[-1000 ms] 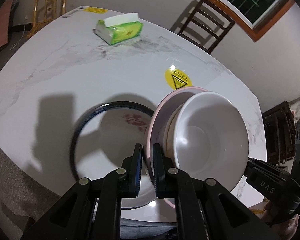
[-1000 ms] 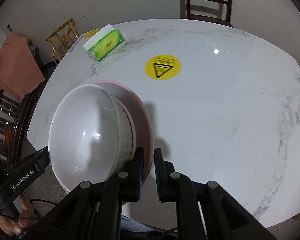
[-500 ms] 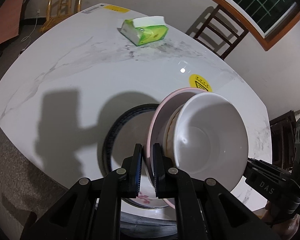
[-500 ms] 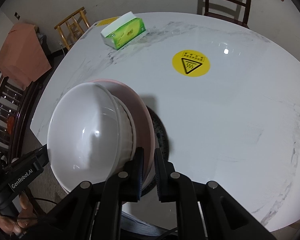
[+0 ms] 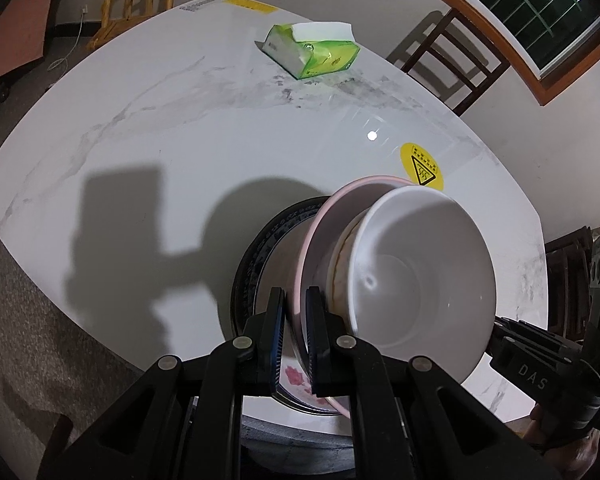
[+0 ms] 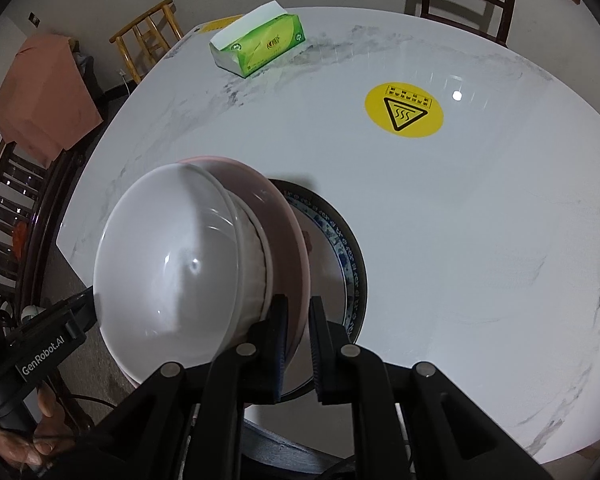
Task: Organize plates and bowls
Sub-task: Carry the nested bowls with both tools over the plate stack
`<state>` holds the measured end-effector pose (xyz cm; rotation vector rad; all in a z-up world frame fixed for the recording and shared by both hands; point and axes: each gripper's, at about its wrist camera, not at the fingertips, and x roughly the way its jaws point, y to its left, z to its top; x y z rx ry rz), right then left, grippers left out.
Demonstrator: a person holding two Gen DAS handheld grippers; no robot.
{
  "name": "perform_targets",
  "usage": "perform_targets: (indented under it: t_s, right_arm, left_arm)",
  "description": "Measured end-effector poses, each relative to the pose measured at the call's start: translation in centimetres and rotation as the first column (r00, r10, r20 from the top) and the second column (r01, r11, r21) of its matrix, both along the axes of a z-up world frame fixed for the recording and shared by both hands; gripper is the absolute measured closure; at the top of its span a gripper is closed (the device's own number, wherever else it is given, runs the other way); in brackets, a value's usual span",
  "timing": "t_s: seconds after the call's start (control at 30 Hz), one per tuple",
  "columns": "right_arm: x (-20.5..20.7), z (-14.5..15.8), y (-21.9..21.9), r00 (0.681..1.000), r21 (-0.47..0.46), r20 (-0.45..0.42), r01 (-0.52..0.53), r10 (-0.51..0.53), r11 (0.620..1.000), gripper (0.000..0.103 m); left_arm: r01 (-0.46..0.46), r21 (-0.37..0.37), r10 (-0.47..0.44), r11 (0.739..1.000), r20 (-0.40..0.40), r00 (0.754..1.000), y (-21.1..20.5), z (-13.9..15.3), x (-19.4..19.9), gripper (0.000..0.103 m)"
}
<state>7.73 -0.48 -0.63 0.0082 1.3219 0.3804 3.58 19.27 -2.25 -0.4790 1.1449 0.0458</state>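
Left wrist view: left gripper clamped tight on the rim of a pale pink round plate, which carries a glossy white bowl, above a blue-patterned plate on the white marble table.

Right wrist view: right gripper pinches the pink plate's opposite rim; white bowl to its left, patterned plate below.

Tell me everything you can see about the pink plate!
The pink plate is round, smooth and glossy, like glazed ceramic, with a thin rim. It is carried above the table, over a blue-rimmed plate. The left gripper pinches its rim on one side and the right gripper on the other. White bowls sit stacked on it.
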Motion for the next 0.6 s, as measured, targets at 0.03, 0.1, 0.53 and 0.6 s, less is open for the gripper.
perform_targets:
  t_s: [0.03, 0.1, 0.53, 0.6]
  right_arm:
    - [0.0, -0.07, 0.02, 1.0, -0.002, -0.002, 0.001, -0.001, 1.0, 0.092]
    - [0.0, -0.17, -0.01, 1.0, -0.003, -0.004, 0.002, -0.002, 1.0, 0.092]
    - [-0.11, -0.71, 0.0, 1.0, -0.011, -0.01, 0.003, -0.004, 1.0, 0.091]
    - [-0.14, -0.67, 0.11, 1.0, -0.01, -0.01, 0.006, -0.006, 1.0, 0.091]
  left_arm:
    - [0.0, -0.002, 0.0, 1.0, -0.002, 1.0, -0.01, -0.1, -0.01, 0.097]
    - [0.0, -0.005, 0.0, 1.0, -0.005, 1.0, 0.03, -0.28, 0.03, 0.097]
    - [0.005, -0.012, -0.006, 1.0, -0.009, 1.0, 0.0, -0.97, 0.0, 0.097]
    - [0.007, -0.013, -0.007, 1.0, -0.006, 1.0, 0.08, -1.05, -0.05, 0.097]
